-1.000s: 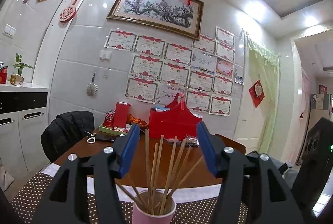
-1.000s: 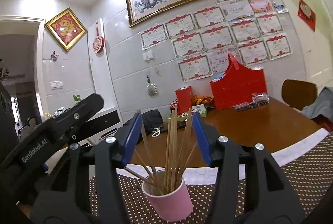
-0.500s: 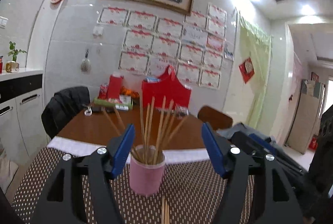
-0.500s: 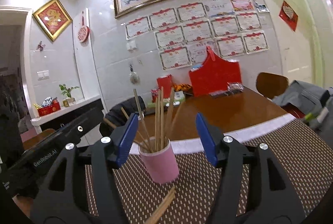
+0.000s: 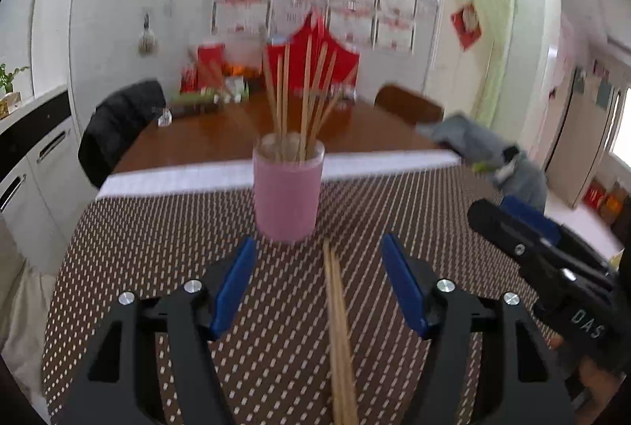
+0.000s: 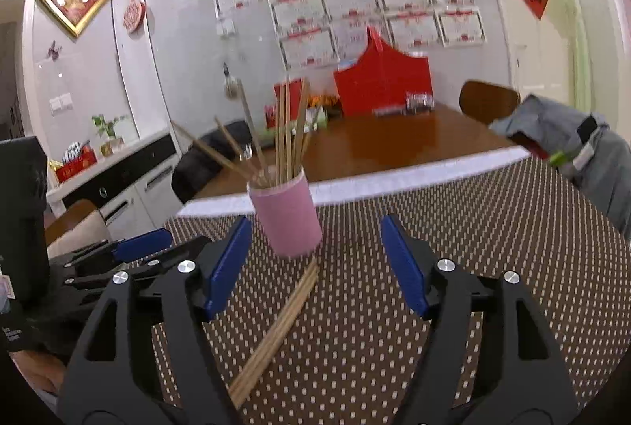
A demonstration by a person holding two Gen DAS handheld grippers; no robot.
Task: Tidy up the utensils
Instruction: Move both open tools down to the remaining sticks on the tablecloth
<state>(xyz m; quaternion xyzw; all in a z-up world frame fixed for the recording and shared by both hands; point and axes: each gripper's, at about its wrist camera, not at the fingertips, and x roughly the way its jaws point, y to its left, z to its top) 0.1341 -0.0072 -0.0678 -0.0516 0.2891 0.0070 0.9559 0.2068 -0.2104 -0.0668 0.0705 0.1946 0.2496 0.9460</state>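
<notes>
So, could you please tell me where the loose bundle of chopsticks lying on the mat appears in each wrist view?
Left wrist: the loose chopsticks run straight up the lower centre, between the open left gripper pads, ending short of the pink cup.
Right wrist: they lie diagonally, lower left of centre, tips toward the cup.
Shared landmark: the pink cup.

A pale pink cup [image 5: 288, 196] holds tan wooden chopsticks [image 5: 299, 101]. It stands on a brown mat with white dots [image 5: 165, 247]. Both black grippers have blue finger pads [image 5: 232, 287].
</notes>
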